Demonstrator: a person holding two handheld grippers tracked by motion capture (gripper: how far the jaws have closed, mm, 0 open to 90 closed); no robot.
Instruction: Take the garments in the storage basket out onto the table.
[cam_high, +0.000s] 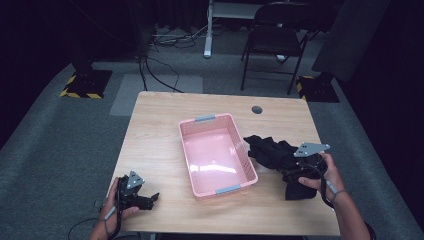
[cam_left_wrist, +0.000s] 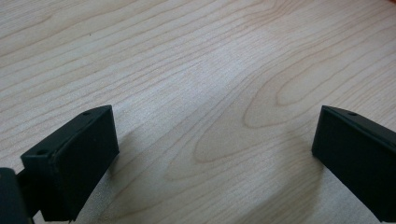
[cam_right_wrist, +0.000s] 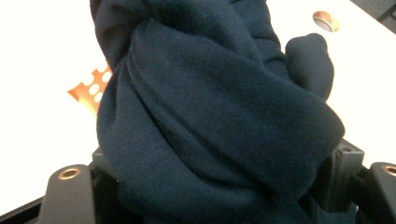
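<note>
Dark fleece cloth (cam_right_wrist: 219, 121) bulges between the jaws of the right gripper (cam_right_wrist: 224, 186), which pinches a thick fold of it; in the right gripper view the fabric is navy-black and bunched, rising up and away from the jaws. From the high view, the right gripper (cam_high: 300, 172) sits at the right side of the wooden surface (cam_high: 155, 130), held by the person's right hand (cam_high: 327, 175), with its grey three-cornered plate on top. The cloth (cam_high: 272, 152) spreads from that gripper toward the left and lies crumpled on the surface, its far end touching or just beside the right wall of the pink basket (cam_high: 200, 192). The basket stands in the middle of the surface, rectangular, with perforated walls and grey handles at its two short ends, and nothing lies in it. The left gripper (cam_high: 142, 199) rests near the front left corner, well apart from the basket, held by the left hand (cam_high: 117, 207). In the left gripper view, its jaws stand spread wide, the left gripper (cam_left_wrist: 215, 158) over bare wood grain with nothing between them. A small dark round hole (cam_high: 257, 109) marks the surface beyond the basket. Past the surface, a folding chair (cam_high: 275, 42) stands on grey carpet.
</note>
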